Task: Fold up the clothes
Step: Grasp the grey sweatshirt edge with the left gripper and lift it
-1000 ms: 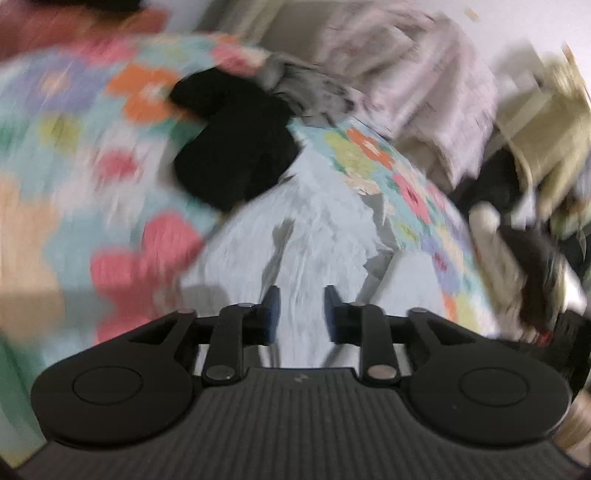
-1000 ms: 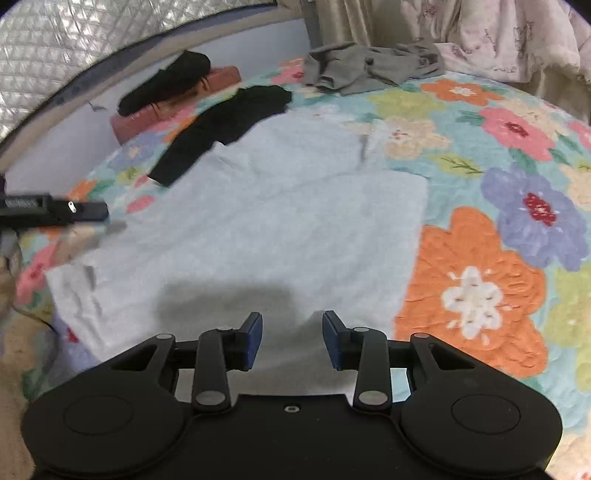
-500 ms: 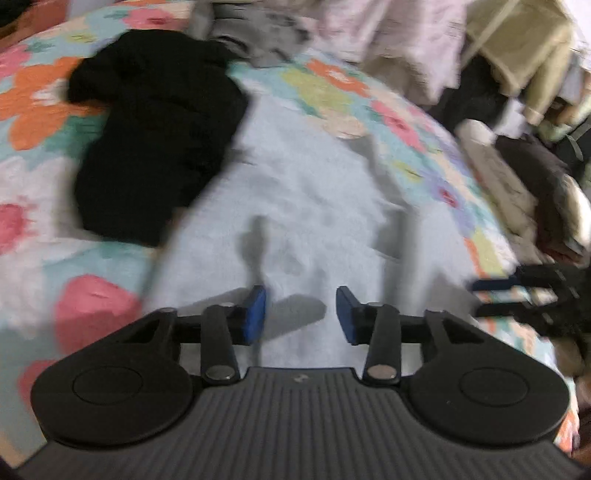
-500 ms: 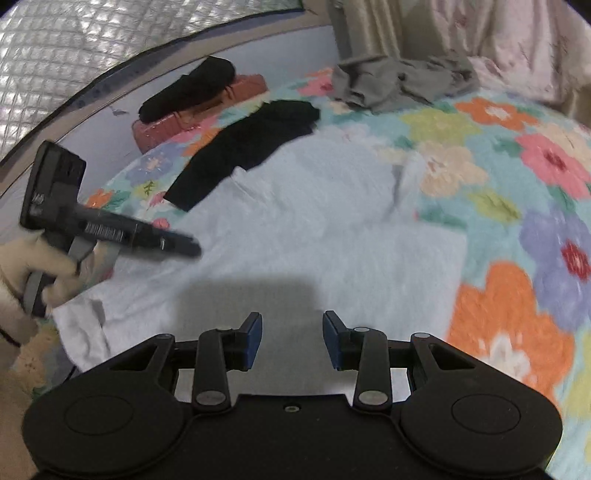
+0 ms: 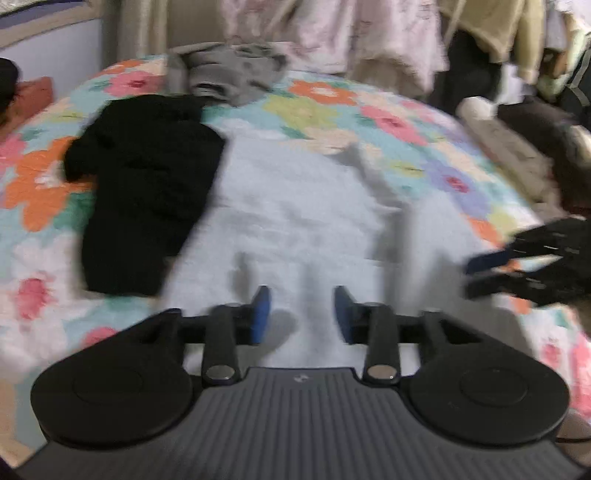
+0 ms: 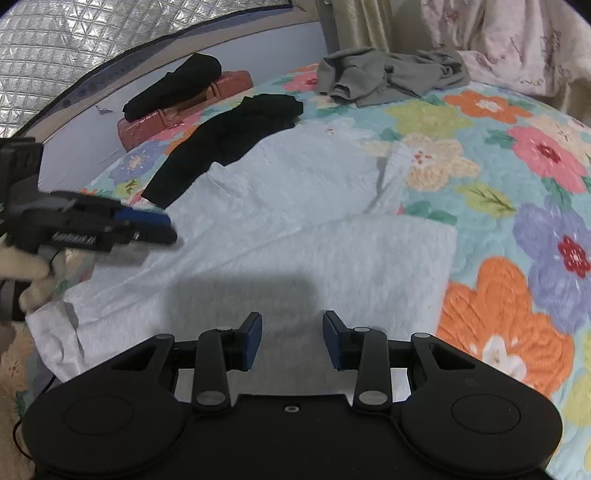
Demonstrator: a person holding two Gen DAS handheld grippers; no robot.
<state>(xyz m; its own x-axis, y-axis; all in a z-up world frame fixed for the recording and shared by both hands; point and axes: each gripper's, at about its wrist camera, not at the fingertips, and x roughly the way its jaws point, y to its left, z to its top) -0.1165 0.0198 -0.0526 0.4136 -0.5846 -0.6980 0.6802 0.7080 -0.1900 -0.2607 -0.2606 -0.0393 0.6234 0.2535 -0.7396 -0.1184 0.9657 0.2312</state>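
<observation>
A pale grey garment [image 6: 295,229] lies spread flat on the floral quilt [image 6: 517,184], one part folded over itself at the right; it also fills the middle of the left wrist view [image 5: 295,214]. My left gripper [image 5: 301,314] hovers open over its near-left part, nothing between the blue pads; it also shows from the side [image 6: 147,227], held by a hand. My right gripper [image 6: 291,341] stands open above the near edge of the garment, empty, and appears again at the right edge [image 5: 491,267].
A black garment [image 6: 236,140] lies just beyond the pale one, touching its far-left edge. A crumpled grey garment [image 6: 384,77] sits at the back of the bed. A pink bag [image 6: 177,110] with dark cloth is at far left. Clothes hang behind the bed [image 5: 369,33].
My left gripper has swung in over the pale garment from the left and turned toward its middle, its jaws wider apart. The right gripper has edged slightly forward, still open.
</observation>
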